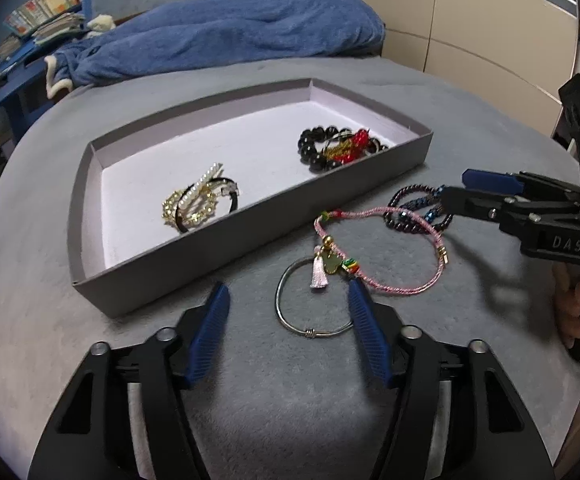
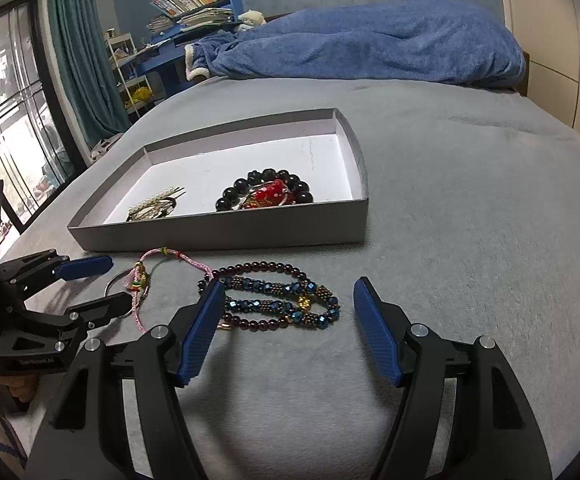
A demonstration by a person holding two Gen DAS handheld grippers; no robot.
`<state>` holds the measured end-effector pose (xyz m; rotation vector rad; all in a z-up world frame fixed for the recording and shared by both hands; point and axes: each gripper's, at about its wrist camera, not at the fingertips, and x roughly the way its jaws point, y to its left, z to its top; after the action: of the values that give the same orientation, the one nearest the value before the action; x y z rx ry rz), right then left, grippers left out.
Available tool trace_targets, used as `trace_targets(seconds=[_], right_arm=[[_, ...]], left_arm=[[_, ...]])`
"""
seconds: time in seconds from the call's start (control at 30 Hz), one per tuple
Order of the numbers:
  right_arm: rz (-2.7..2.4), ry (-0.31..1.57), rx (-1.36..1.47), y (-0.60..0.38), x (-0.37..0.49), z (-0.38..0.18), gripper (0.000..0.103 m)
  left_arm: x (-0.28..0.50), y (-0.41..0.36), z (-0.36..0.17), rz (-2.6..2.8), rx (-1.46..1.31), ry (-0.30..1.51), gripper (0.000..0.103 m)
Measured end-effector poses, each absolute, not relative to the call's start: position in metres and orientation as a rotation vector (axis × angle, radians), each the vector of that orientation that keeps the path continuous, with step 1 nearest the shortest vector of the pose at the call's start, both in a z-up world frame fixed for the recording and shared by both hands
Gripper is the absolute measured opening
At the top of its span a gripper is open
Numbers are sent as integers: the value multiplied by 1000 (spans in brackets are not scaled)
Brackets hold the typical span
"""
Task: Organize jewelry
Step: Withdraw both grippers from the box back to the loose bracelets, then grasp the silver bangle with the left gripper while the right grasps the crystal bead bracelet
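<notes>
Presently noted: left tool (image 1: 288, 294) spread wide above silver bangle (image 1: 310, 308); right tool (image 2: 288, 292) likewise apart over beaded bracelets (image 2: 278, 300) on bed (image 2: 470, 220).

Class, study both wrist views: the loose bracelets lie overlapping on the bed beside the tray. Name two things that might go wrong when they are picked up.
1. The pink cord bracelet overlaps the silver bangle and the blue beaded bracelet, so lifting one may drag another.
2. The left gripper and right gripper, both open, are close together and might collide.
</notes>
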<state>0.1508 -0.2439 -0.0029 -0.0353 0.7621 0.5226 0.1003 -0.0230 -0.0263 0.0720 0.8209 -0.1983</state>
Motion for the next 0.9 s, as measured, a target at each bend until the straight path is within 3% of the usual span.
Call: trace_targets(seconds=[0.03,0.13,0.33,0.53,0.57,0.63,0.67,0.73,0.8,0.9], right_arm=[[518,767,-34,-244,152,-4,67],[504,781,-28,-245,154,-6,67],[479,811,21,-256,158,-10,66],[468,830,56,-263,159,-12,64],[468,835,47,-261,160,-13,64],[470,842,32,-258,160,-14,62],[475,848,28,-257,161,-15,53],[489,854,35,-257,162,-16,45],[505,859,44,-258,162,-17,27],[534,854,51,-258,161,-16,19]], left_arm=[[100,-23,-27,-201,71,822,47],[100,-20,-26,-194,60,821,32],[95,-9,-25,-164,18,826,17],[88,2,-22,-164,-35,810,19],[88,2,-22,-164,-40,805,21],[86,2,-20,-160,-42,789,39],[85,2,-19,-159,-40,787,40],[86,0,-20,-161,-36,790,40],[87,0,-20,-162,-38,793,40],[88,1,-21,-163,-41,795,40]])
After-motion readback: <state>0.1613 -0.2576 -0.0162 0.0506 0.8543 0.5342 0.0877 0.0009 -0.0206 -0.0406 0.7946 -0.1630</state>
